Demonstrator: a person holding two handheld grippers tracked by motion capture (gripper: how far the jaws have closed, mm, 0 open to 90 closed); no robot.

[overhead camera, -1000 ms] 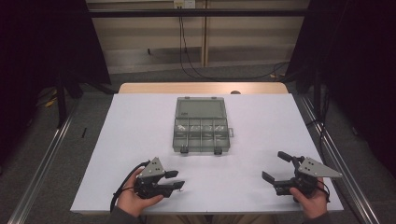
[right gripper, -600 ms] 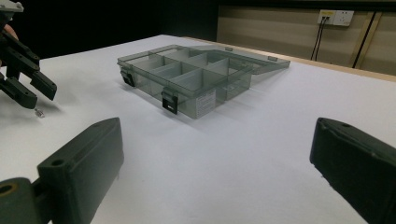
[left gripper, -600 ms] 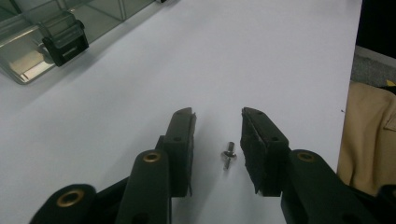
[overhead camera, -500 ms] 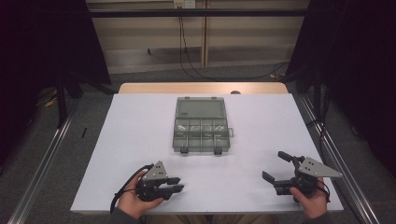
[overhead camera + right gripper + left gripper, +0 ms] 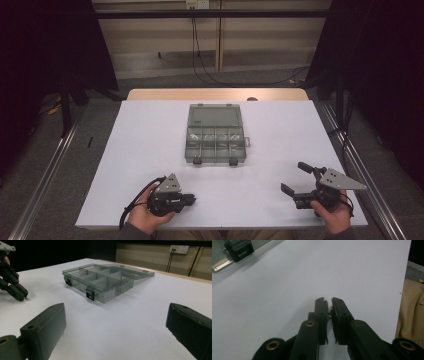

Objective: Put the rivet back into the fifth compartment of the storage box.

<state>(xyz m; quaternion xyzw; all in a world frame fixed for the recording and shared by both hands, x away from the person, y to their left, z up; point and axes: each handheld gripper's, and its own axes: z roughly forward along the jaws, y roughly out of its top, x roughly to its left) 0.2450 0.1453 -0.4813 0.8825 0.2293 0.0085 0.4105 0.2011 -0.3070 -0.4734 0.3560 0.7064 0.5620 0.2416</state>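
Box: the clear grey box (image 5: 215,146) sits in the middle of the white table (image 5: 145,150); its lid (image 5: 215,116) is open and lies flat on the far side; its two dark latches (image 5: 196,160) face the person.

Left gripper: the left gripper (image 5: 191,200) rests low on the near edge of the table; its jaws have just been closing and now stand shut, almost touching; a tiny pale speck shows at the tips, too small to tell what it is, so I cannot tell if anything is between them.

Right gripper: the right gripper (image 5: 294,176) sits at the near right of the table; its jaws stand wide apart with nothing in them.

Which way: the box lies ahead of both hands, farther up the table and between them; the right gripper looks right at the box's latch side; the left gripper points across the table, so the box lies off to its left.

Long side: the row of small bins runs from left to right; box and lid together stretch away from the person.

Who is nearer: I think the left gripper is a little nearer to the box; the right one is already aimed at it and open.

Next move: I think a hand has to go forward to reach the box; both are well apart from it now.
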